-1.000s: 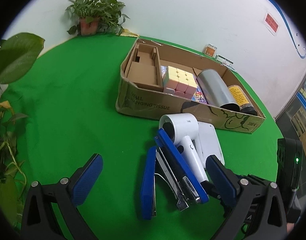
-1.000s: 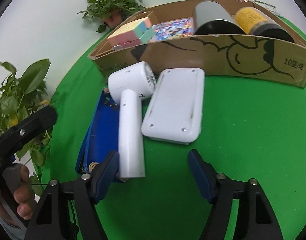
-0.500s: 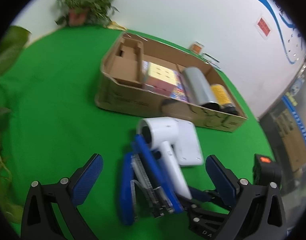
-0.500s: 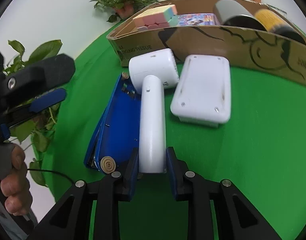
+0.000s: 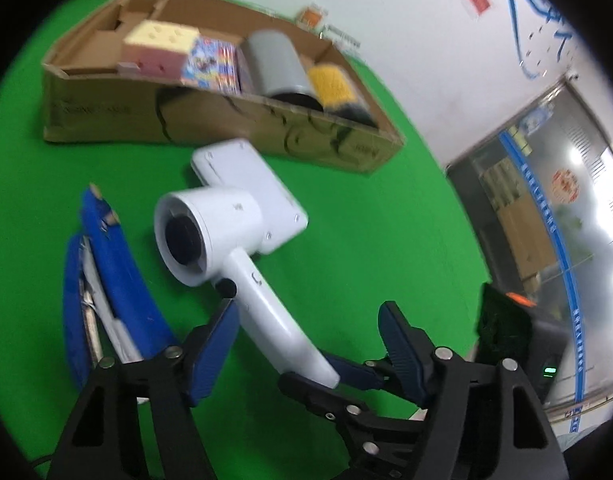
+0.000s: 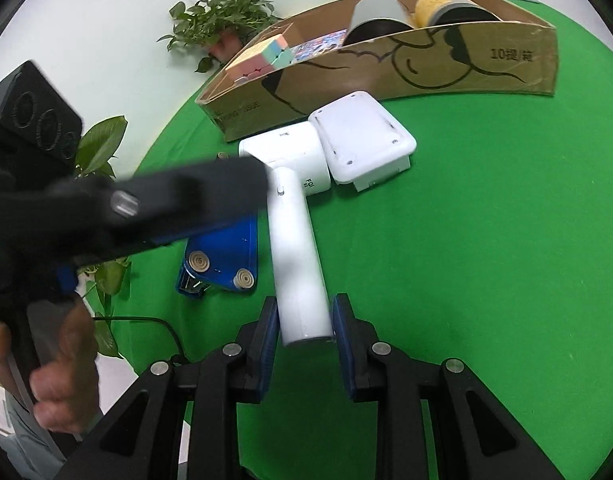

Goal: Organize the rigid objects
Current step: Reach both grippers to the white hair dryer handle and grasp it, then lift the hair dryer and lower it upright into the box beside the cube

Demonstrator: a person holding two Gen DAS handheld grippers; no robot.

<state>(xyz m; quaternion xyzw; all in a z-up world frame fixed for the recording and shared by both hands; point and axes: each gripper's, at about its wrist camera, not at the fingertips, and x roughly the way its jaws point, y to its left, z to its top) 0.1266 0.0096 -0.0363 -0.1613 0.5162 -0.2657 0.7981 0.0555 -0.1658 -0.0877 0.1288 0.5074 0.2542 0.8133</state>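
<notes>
A white hair dryer (image 6: pixel 296 216) lies over the green table, head toward the cardboard box (image 6: pixel 446 68). My right gripper (image 6: pixel 302 326) is shut on the end of its handle; it also shows in the left wrist view (image 5: pixel 346 372). My left gripper (image 5: pixel 306 344) is open, its fingers either side of the dryer's handle (image 5: pixel 274 320) without touching. A white flat box (image 6: pixel 362 142) lies against the dryer's head. A blue stapler (image 6: pixel 222 256) lies left of the dryer.
The cardboard box (image 5: pixel 106 120) holds a pastel cube (image 5: pixel 158 44), a printed booklet (image 5: pixel 212 62), a grey can (image 5: pixel 278 66) and a yellow jar (image 5: pixel 336 86). A potted plant (image 6: pixel 222 28) stands behind it. Leaves (image 6: pixel 98 144) line the left edge.
My right gripper has closed on the dryer's handle and lifted and turned it. My left gripper has swung right, over the dryer.
</notes>
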